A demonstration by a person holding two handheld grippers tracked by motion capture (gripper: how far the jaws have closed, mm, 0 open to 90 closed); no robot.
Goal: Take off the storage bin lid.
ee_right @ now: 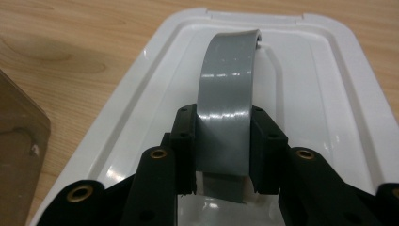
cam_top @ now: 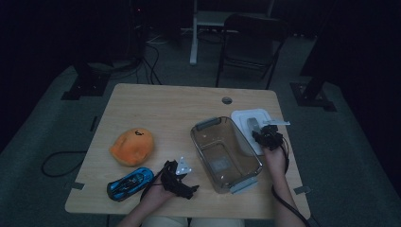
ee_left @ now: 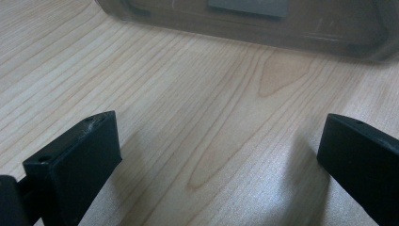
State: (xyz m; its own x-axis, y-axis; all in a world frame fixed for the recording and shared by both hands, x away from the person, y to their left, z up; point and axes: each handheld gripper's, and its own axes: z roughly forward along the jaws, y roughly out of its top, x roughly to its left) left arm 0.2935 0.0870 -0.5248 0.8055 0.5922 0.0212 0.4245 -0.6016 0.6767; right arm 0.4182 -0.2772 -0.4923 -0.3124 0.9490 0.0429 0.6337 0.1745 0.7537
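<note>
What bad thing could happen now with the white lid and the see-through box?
The right gripper pinches only the grey handle of the white lid, so the lid might tilt or slip if lifted. The clear box sits right beside it, so a swinging lid could bump it. The left gripper is open on the table, not steadying the box.

Count on the surface (cam_top: 165, 109): one clear bin (cam_top: 225, 153), centre right; one white lid (cam_top: 250, 124) with one grey handle (ee_right: 226, 103), right of the bin; one orange plush (cam_top: 132, 146), left; one blue toy car (cam_top: 130, 183), lower left. Claws: two, left claw (cam_top: 182, 182) and right claw (cam_top: 265, 135). Behind: one folding chair (cam_top: 250, 42).
</note>
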